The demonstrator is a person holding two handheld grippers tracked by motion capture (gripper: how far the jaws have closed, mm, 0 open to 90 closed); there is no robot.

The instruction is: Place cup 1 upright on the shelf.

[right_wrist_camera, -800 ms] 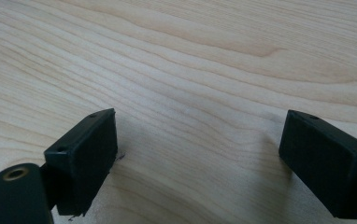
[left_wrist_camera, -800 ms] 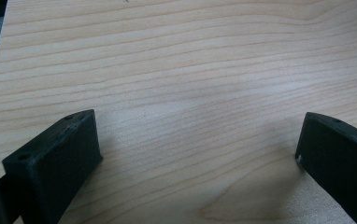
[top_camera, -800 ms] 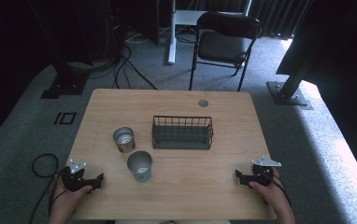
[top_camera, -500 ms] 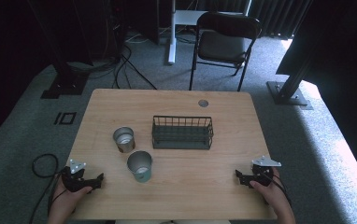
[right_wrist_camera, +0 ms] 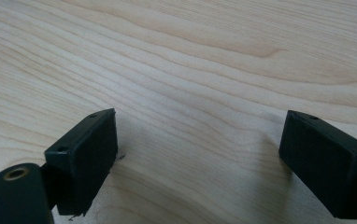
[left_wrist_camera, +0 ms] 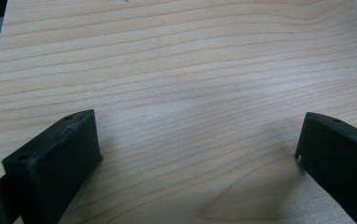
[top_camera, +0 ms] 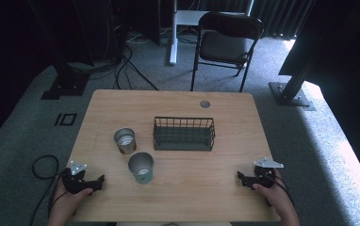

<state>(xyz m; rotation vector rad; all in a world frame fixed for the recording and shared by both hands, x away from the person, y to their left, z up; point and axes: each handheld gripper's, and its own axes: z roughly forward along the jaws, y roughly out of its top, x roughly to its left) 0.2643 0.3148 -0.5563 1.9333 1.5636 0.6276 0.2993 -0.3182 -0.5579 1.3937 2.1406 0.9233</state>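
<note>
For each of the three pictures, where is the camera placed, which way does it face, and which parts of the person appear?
High view: above the person's side, facing forward and down on the table, two cups and basket; both hands and grippers show, left gripper, right gripper.
Left gripper view: rides the left gripper, facing down along its open jaws at bare wood.
Right gripper view: the same on the right gripper, jaws open.
Shared: both gripper views show the same wooden tabletop.

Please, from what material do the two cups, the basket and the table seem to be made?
Both cups, the near cup and the far cup, look like metal: grey, dully shiny walls. The basket seems to be dark wire, since thin bars form its sides. The table looks like pale wood or a wood-look laminate with a matte finish; grain lines show in both gripper views.
</note>
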